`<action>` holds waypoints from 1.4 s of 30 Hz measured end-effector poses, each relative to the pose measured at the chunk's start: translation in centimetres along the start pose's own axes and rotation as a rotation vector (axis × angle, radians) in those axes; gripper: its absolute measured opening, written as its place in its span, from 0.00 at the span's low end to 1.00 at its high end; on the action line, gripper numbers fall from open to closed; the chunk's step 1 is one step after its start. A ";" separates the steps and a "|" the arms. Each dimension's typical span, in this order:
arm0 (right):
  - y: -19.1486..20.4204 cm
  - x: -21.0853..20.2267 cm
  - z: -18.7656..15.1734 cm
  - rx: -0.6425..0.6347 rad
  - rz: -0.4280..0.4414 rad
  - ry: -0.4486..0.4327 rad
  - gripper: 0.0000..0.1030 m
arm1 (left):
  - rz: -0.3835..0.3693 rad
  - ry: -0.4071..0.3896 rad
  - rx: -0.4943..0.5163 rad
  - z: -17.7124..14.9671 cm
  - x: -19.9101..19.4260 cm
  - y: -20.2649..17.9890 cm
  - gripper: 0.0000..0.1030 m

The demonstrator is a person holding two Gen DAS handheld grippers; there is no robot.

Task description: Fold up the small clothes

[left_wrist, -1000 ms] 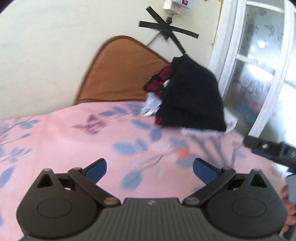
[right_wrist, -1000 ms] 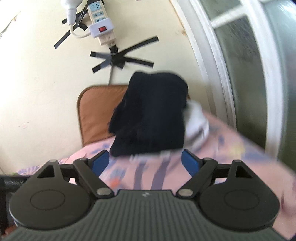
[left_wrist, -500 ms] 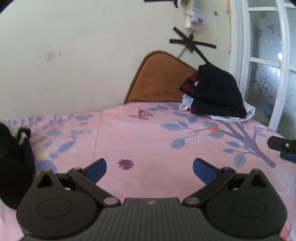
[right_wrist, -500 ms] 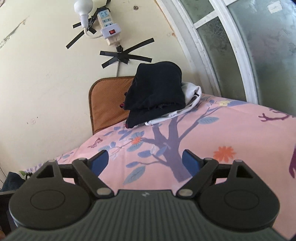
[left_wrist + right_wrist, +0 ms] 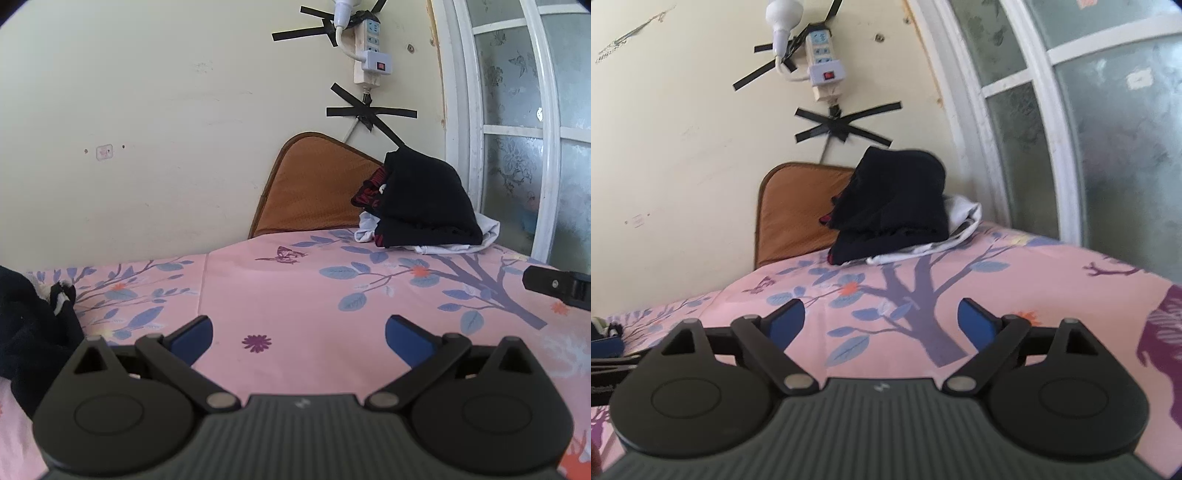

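A stack of folded clothes (image 5: pixel 424 203), black on top with white beneath, sits at the far end of the pink floral bed sheet (image 5: pixel 295 295); it also shows in the right wrist view (image 5: pixel 897 206). A crumpled black garment (image 5: pixel 33 332) lies at the left edge. My left gripper (image 5: pixel 299 336) is open and empty above the sheet. My right gripper (image 5: pixel 882 321) is open and empty; its tip shows at the right edge of the left wrist view (image 5: pixel 557 286).
A brown cushion (image 5: pixel 314 184) leans on the cream wall behind the stack. A power strip (image 5: pixel 369 62) is taped to the wall. A white-framed frosted window (image 5: pixel 517 129) stands to the right.
Both grippers have pulled back from the folded stack, which now looks farther away. The left view swung left, bringing the crumpled black garment into sight.
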State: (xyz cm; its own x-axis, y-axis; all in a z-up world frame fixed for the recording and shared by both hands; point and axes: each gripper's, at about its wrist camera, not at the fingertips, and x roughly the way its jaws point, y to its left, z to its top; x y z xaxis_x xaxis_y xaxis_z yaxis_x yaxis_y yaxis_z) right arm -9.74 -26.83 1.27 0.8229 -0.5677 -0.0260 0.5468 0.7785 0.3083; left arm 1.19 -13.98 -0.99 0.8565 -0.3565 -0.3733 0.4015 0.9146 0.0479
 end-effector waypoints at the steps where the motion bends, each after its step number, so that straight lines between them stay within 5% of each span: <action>1: 0.1 -0.1 0.0 -0.009 -0.006 -0.010 0.90 | -0.005 0.002 -0.004 0.0 0.0 0.1 1.00; 13: 0.5 -0.5 0.1 -0.045 -0.044 -0.056 0.90 | -0.043 -0.057 -0.026 -0.2 -0.9 0.3 1.00; 21: -0.2 0.1 0.7 -0.088 -0.186 -0.208 0.93 | -0.051 -0.069 -0.046 -0.2 -1.1 0.6 1.00; 28: 0.4 -0.5 0.4 -0.146 -0.135 -0.246 1.00 | -0.036 -0.054 -0.076 -0.1 -0.8 1.0 1.00; 37: 0.1 0.1 0.8 -0.125 -0.112 -0.208 1.00 | 0.022 -0.026 -0.094 -0.1 -0.3 1.3 1.00; 42: -0.7 1.0 0.9 -0.035 -0.051 -0.074 1.00 | 0.035 -0.025 -0.091 -0.1 -0.3 1.3 1.00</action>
State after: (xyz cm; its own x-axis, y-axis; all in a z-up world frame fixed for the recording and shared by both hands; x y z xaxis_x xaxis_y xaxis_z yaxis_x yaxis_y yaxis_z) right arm -9.43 -28.17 1.92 0.7809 -0.6239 0.0305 0.5935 0.7563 0.2753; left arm 1.41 -12.66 -0.86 0.8775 -0.3280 -0.3498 0.3414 0.9396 -0.0247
